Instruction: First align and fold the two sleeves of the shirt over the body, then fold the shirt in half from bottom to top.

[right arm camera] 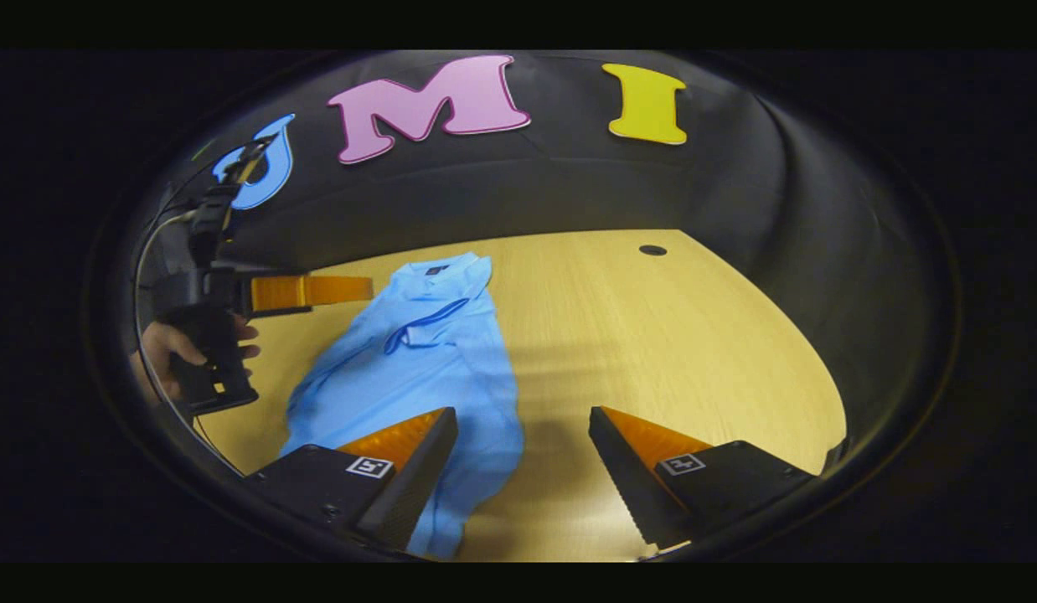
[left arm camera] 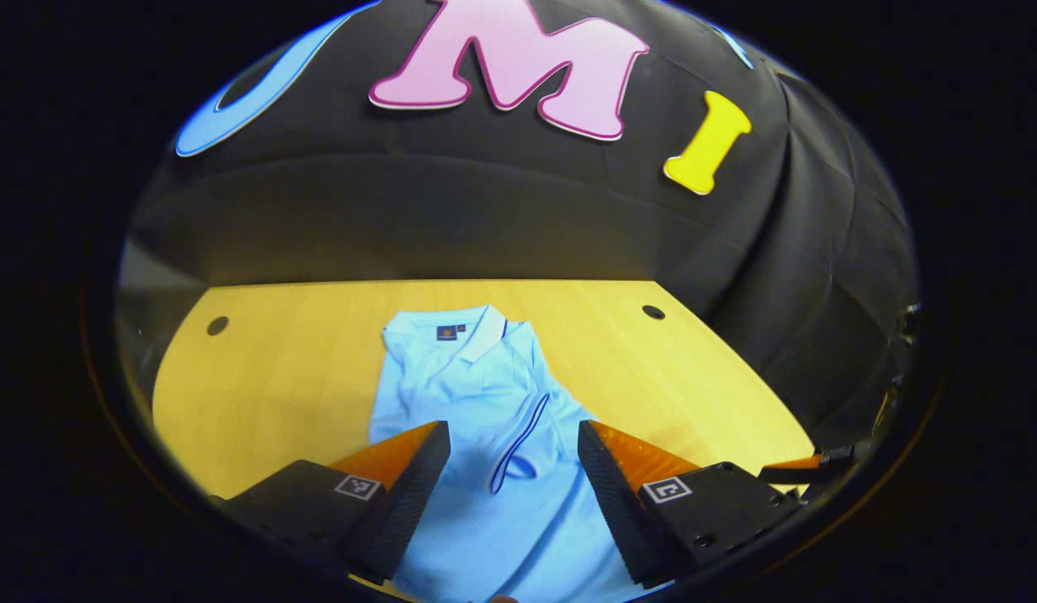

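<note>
On the table (right arm camera: 652,335): one shirt (left arm camera: 493,402), collar toward 12 o'clock, one sleeve (left arm camera: 518,435) folded over. Two grippers: left gripper (left arm camera: 513,456) fingers wide above shirt; right gripper (right arm camera: 523,444) wide, empty.

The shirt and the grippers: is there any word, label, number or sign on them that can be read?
No text here can be read.
Shirt: a small dark label inside the collar, too small to read.
Left gripper and right gripper: square black-and-white marker tags near the fingers, patterns only, no words.
</note>
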The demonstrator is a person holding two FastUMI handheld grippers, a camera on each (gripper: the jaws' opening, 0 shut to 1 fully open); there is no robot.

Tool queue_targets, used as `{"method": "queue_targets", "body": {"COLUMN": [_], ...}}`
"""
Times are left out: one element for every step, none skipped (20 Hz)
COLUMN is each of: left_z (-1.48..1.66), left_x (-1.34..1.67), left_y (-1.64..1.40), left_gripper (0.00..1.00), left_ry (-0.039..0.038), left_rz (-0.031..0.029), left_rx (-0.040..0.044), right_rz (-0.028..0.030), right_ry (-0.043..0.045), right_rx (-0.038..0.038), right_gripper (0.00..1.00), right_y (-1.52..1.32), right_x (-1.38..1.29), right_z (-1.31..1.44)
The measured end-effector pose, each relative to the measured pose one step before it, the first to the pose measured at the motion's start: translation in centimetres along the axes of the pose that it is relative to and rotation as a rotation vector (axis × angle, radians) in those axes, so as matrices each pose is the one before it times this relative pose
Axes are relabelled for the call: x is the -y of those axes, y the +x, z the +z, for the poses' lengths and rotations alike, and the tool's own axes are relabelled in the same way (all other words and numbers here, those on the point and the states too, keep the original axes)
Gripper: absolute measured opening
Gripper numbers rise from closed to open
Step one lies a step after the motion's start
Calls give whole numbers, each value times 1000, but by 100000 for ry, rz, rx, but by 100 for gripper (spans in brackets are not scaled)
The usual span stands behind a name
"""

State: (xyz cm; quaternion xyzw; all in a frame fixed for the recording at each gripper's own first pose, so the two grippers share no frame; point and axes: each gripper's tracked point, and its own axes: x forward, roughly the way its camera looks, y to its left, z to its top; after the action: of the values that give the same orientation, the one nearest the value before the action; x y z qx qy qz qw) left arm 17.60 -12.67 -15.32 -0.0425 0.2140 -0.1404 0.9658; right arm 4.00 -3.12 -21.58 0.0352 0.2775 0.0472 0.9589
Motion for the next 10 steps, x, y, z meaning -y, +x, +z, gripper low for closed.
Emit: {"method": "queue_targets", "body": {"left_z": [-1151,-1354,-1443,-1566,-1636,-1832,-1649,-2155,-1804,-1883], "left_x": [-377,-430,-390,-379,-273,-223,-48,65,44,62], "left_y": [-1983,-1913,-1763,-1880,-1617,-1455,-1263,-948,-757,-498], "left_gripper": [98,98,97,97,97,98,98,98,98,98], "left_ry": [2121,1402,570,-173,-835,-1225,-1916,-2180,-1039,-410], "left_rz": [1481,1470,1345,1683,1453,999,701,190,399,583], "left_rx": [-79,-585,-860,-901,-1494,-1712,-1754,-2074,-2333,-2717], "right_rz": [271,490,512,640,824,637,494,352,422,437], "right_ry": [382,377,306,408,383,78,-339,-471,-283,130], "right_rx": [-691,-582,-867,-1065,-1154,-1025,-910,-1206,-1517,-1305], "right_gripper": [99,99,99,99,99,99,99,99,99,99], "right_y": [-697,-597,-622,-670,-506,-606,-444,-443,-302,-248], "right_x": [-444,-496,-551,-580,-537,-545,-505,-493,-368,-293], "right_z": [-702,-829,-823,-888,-905,-959,-888,-1035,-1089,-961]}}
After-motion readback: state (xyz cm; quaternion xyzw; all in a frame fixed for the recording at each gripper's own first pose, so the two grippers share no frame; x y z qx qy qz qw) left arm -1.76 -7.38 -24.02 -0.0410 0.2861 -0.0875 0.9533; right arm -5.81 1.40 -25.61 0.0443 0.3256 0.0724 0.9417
